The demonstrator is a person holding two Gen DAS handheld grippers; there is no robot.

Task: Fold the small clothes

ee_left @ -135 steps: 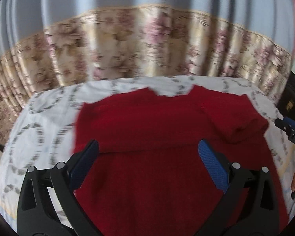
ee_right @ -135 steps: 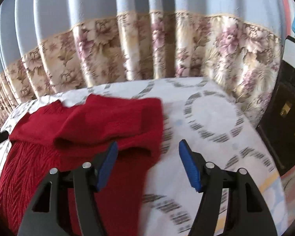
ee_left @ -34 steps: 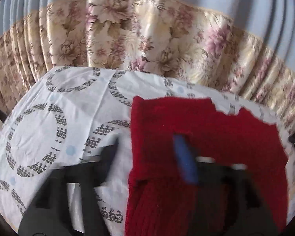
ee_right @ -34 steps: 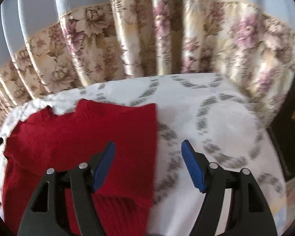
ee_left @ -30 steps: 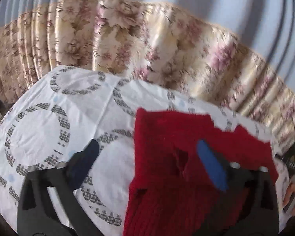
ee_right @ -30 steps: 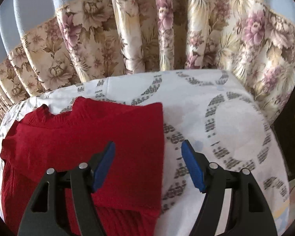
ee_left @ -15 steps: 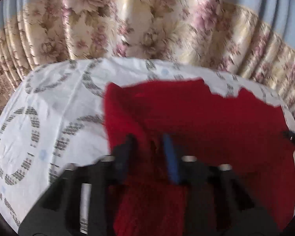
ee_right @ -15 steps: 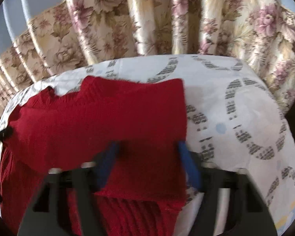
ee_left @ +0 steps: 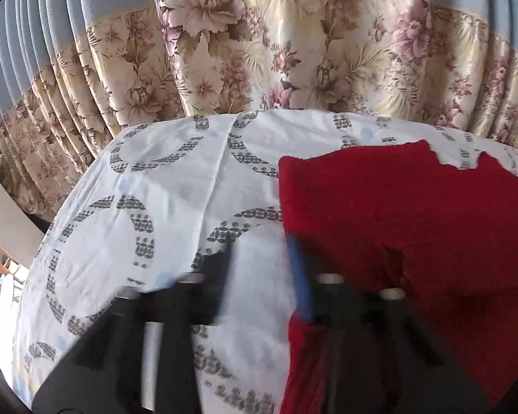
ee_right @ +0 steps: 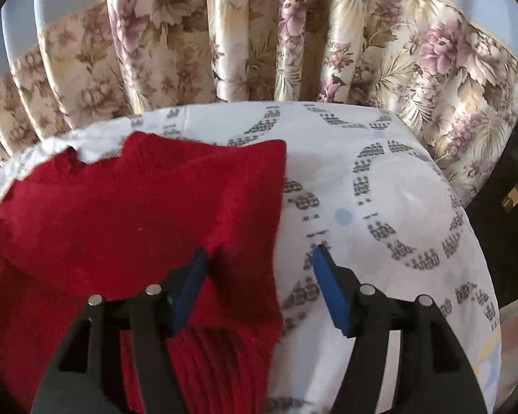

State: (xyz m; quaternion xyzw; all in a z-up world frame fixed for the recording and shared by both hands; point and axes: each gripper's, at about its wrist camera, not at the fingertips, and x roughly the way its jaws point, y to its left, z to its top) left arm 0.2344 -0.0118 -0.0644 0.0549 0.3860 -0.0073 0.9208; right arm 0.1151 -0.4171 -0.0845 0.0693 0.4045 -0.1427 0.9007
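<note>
Red sweater [ee_right: 127, 214] between parted right claw [ee_right: 259, 269] fingers

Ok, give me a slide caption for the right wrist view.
Open right gripper straddles the right edge of a red knit sweater lying on a ring-patterned white sheet, floral curtain behind.

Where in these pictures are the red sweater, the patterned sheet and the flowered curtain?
red sweater [ee_right: 121, 214], right wrist view, on the folded upper layer.
patterned sheet [ee_left: 162, 200], left wrist view, on bare cloth left of the sweater.
flowered curtain [ee_right: 414, 62], right wrist view, on a flowered fold.
</note>
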